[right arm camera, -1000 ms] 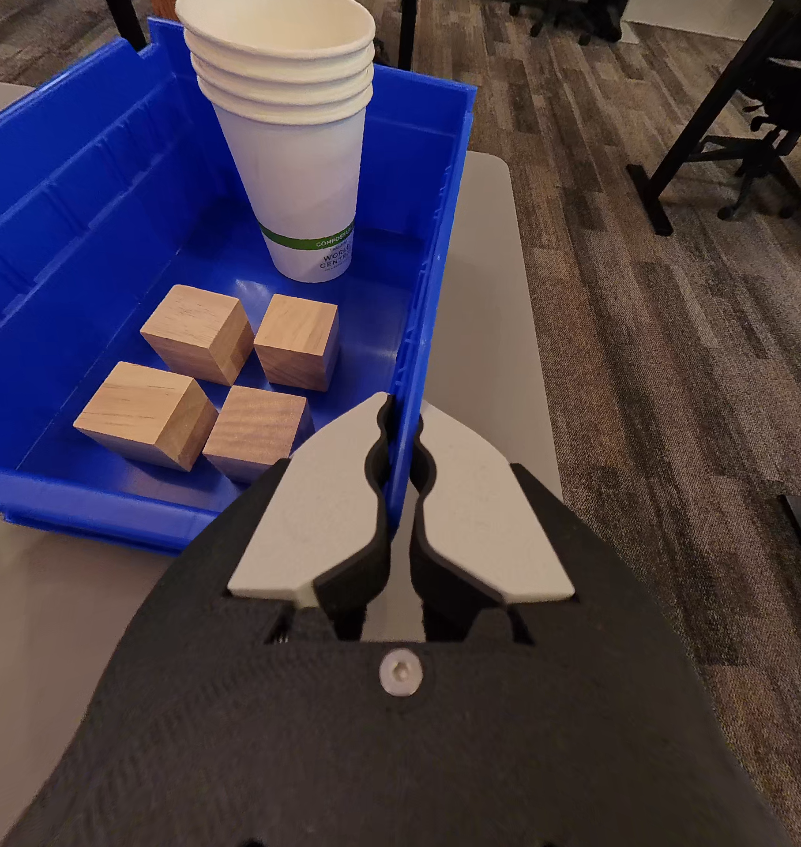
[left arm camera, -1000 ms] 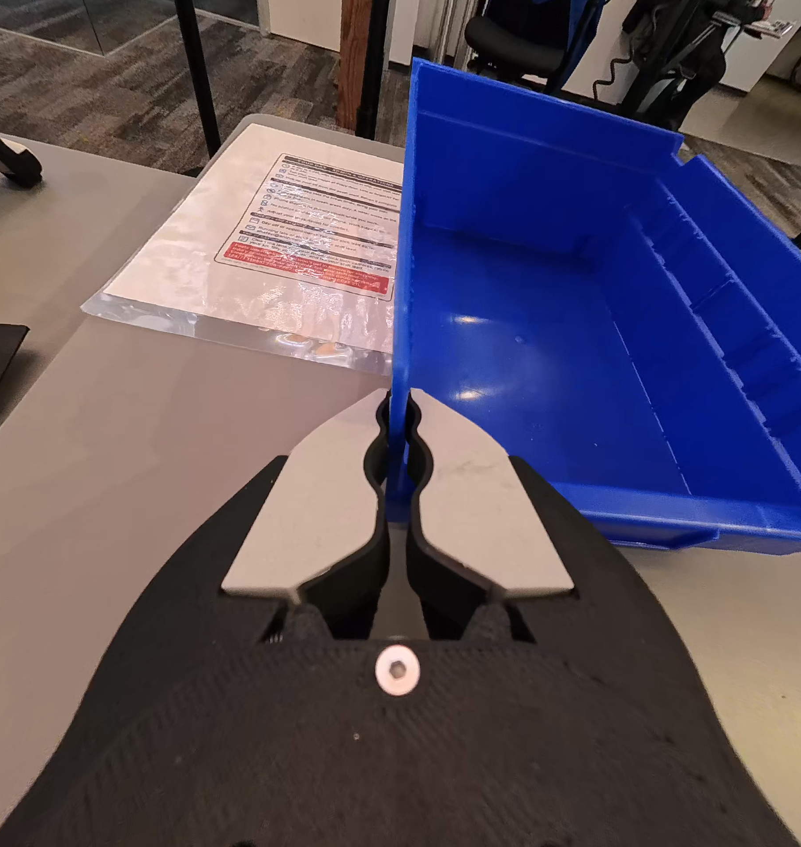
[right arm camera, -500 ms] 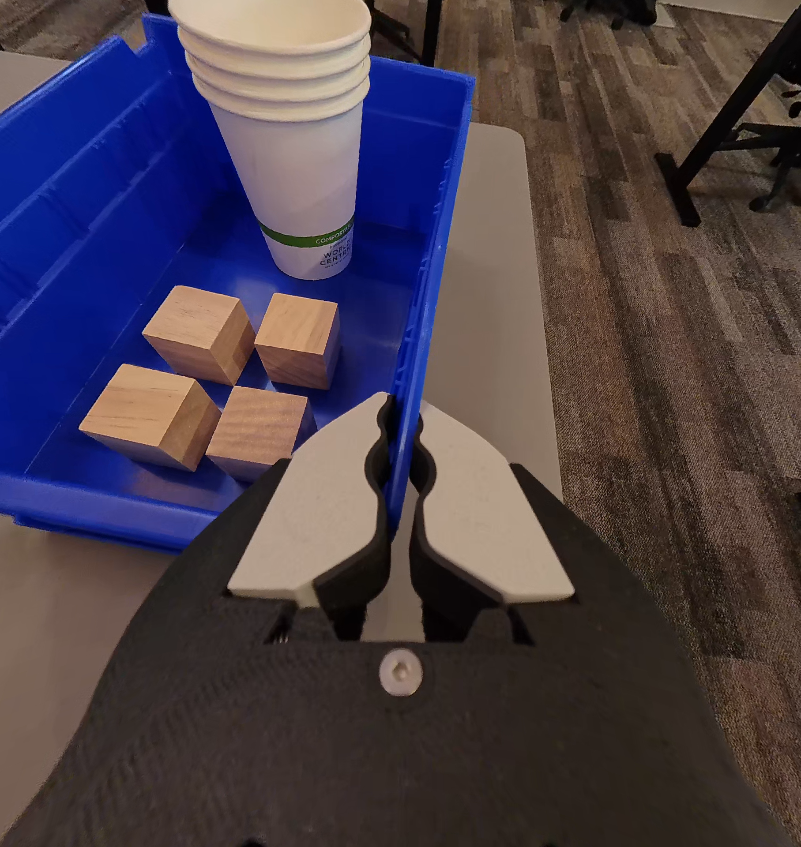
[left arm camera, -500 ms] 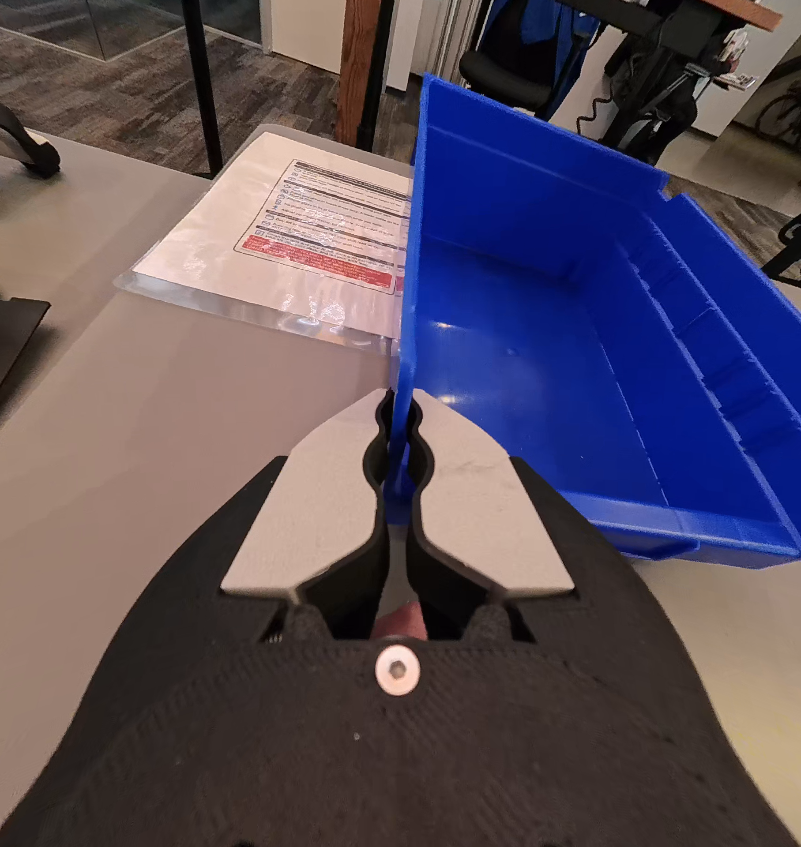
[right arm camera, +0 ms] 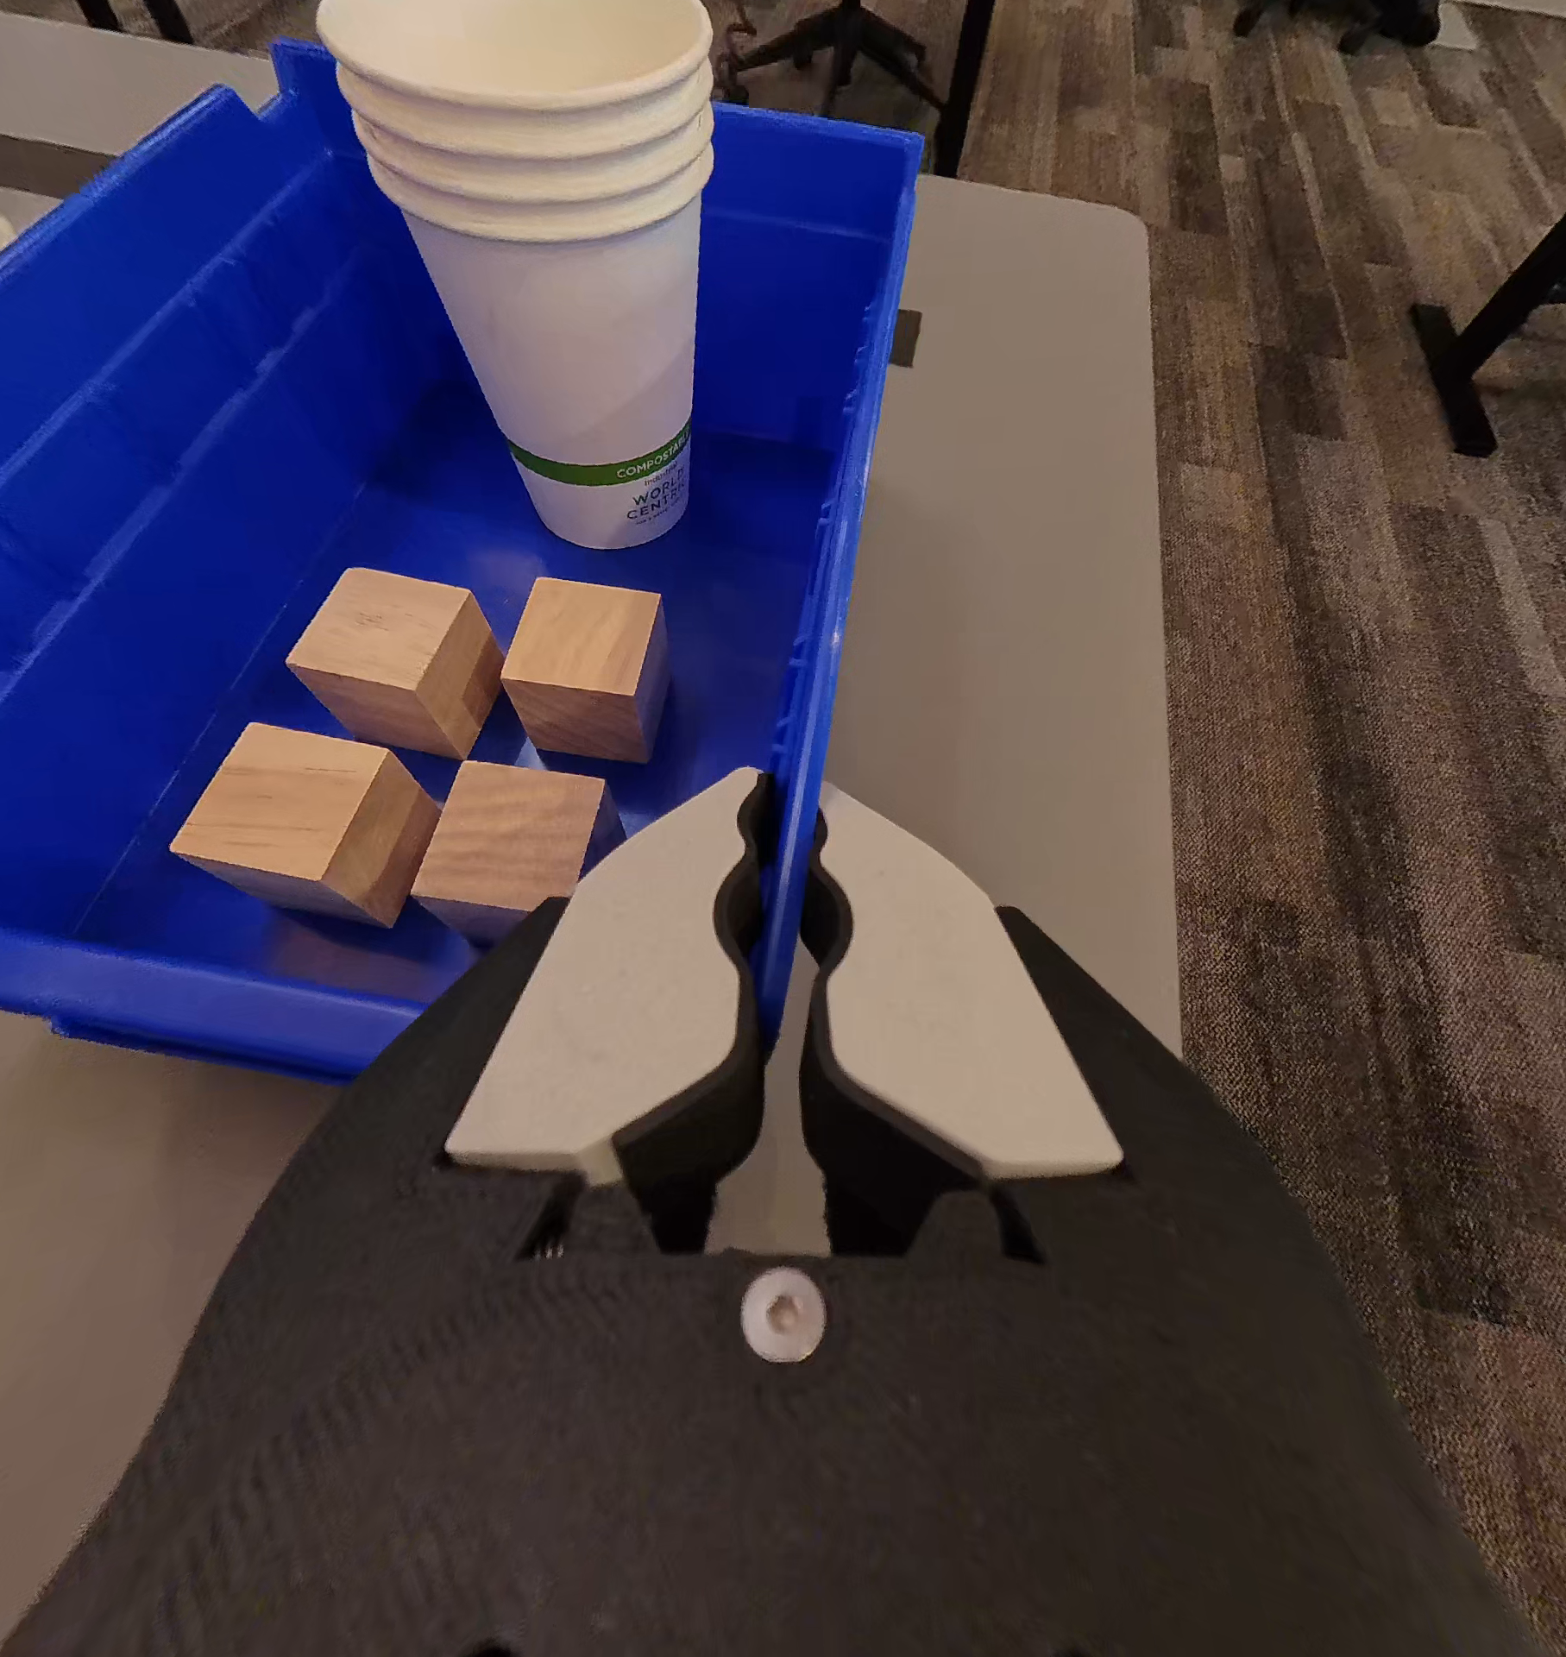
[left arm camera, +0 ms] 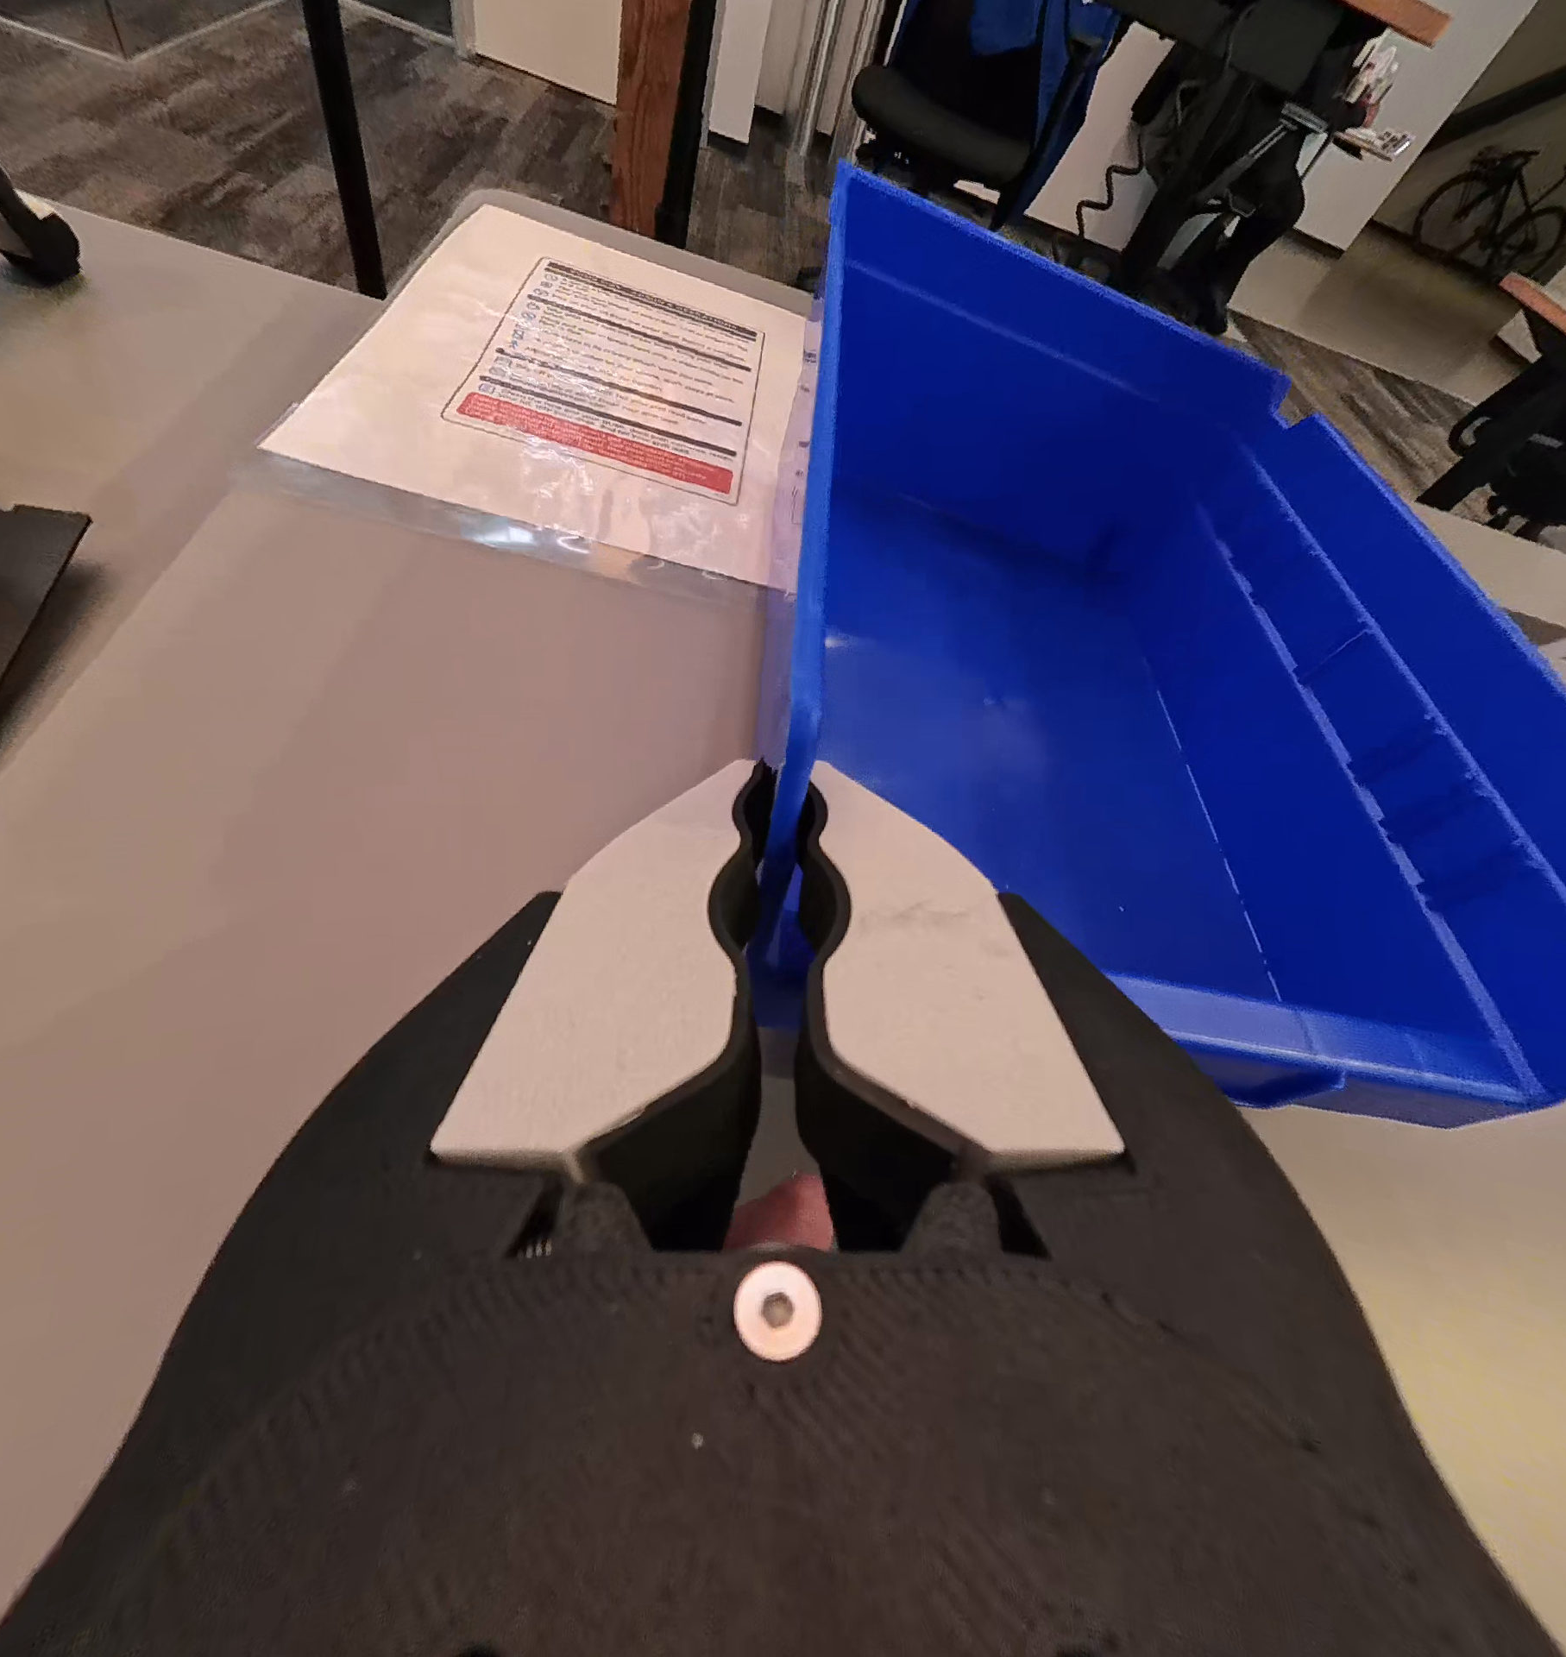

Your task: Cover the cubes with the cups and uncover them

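Inside the bin [right arm camera: 178, 377]: open floor on the left, seen in the left wrist view; on the right, four blocks [right arm camera: 456, 744] clustered close, a stack of cups [right arm camera: 573, 296] upright just behind. Bare table [left arm camera: 331, 735] left of it, printed sheet [left arm camera: 573, 403] lying flat.

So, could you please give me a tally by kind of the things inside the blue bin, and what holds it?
Wooden cubes: 4
Paper cups, nested in one upright stack: 4, going by the rims
Total inside the blue bin: 8
Grippers shut on the bin's side walls: 2, the left gripper and the right gripper
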`<action>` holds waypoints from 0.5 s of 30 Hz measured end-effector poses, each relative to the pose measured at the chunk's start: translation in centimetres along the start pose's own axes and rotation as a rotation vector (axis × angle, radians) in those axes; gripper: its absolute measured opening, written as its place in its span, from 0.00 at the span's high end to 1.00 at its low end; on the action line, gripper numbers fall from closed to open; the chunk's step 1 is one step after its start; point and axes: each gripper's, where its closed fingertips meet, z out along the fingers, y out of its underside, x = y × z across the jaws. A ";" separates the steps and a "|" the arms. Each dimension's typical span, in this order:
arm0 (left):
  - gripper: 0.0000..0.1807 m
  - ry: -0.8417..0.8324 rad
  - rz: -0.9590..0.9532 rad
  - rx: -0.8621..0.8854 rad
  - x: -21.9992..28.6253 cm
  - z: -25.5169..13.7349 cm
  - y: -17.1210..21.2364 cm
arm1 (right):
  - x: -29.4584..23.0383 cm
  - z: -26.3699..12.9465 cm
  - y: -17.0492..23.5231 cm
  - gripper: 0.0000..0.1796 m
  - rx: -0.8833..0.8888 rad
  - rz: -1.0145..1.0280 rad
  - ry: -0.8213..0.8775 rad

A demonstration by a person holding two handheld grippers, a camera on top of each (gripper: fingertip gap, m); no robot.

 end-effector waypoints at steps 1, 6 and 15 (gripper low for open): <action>0.98 0.008 -0.010 0.001 0.1 -0.4 0.2 | -0.3 -0.3 0.2 0.98 0.000 0.000 -0.008; 0.98 0.017 0.009 -0.007 0.5 -2.9 1.0 | -1.7 -2.0 1.1 0.98 -0.003 -0.016 -0.046; 0.97 0.037 0.006 0.024 1.5 -7.5 2.2 | -5.1 -4.7 2.5 0.98 0.003 -0.067 -0.152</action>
